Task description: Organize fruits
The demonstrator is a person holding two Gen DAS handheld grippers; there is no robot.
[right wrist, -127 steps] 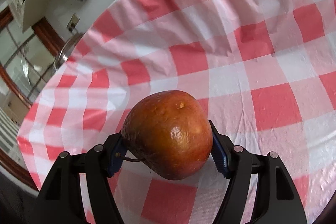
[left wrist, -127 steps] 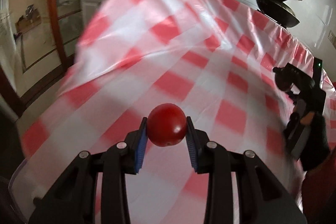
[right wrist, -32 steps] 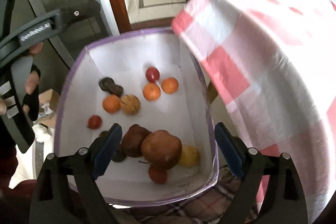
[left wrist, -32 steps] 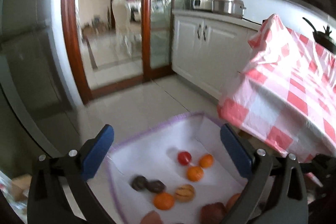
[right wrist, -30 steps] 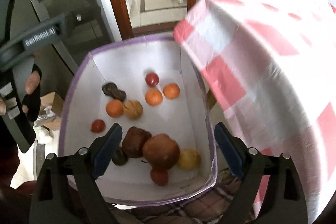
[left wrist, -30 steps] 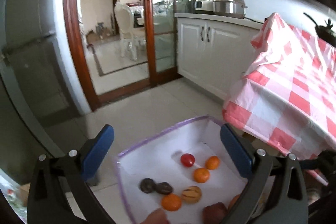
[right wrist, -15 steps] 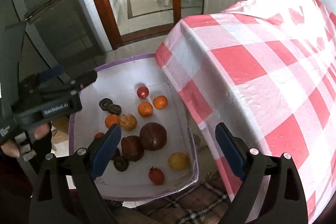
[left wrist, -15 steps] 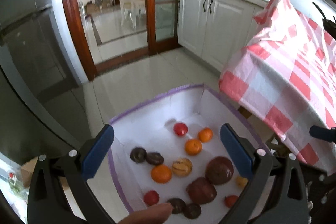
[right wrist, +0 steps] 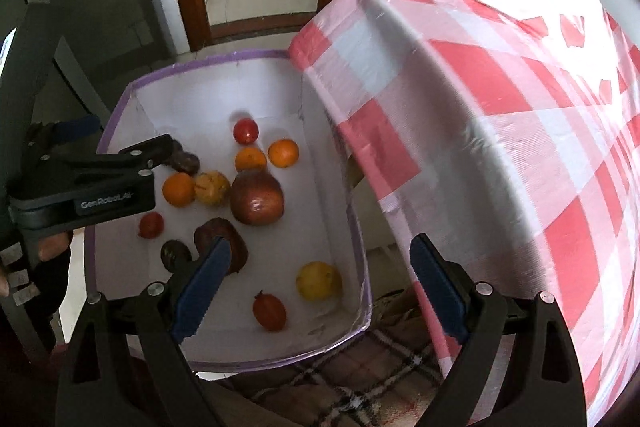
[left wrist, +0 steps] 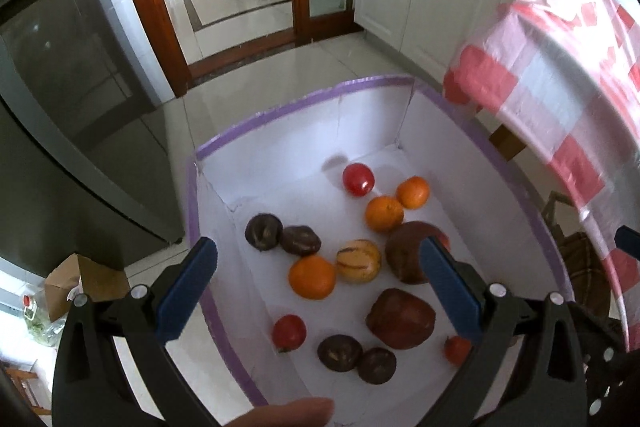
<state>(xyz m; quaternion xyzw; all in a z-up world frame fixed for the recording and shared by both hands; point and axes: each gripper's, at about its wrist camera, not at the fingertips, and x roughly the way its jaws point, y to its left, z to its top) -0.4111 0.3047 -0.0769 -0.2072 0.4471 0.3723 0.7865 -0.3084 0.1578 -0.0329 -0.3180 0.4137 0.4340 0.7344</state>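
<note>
Left gripper [left wrist: 320, 281] and right gripper [right wrist: 320, 285]: jaws spread wide, holding nothing, above the white box [left wrist: 288, 111]. Fruits lie loose on its floor; the large red apple [right wrist: 257, 199] looks firm, smooth, weighty, best pinched across its middle. Round: no clear long axis.

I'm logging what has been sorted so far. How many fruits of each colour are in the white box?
Small red fruits: 3
Orange fruits: 3
Dark purple-brown fruits: 4
Large red-brown fruits: 2
Yellow fruits: 2 (one striped; the plain one shows only in the right wrist view)
Total: 14 in the box
</note>
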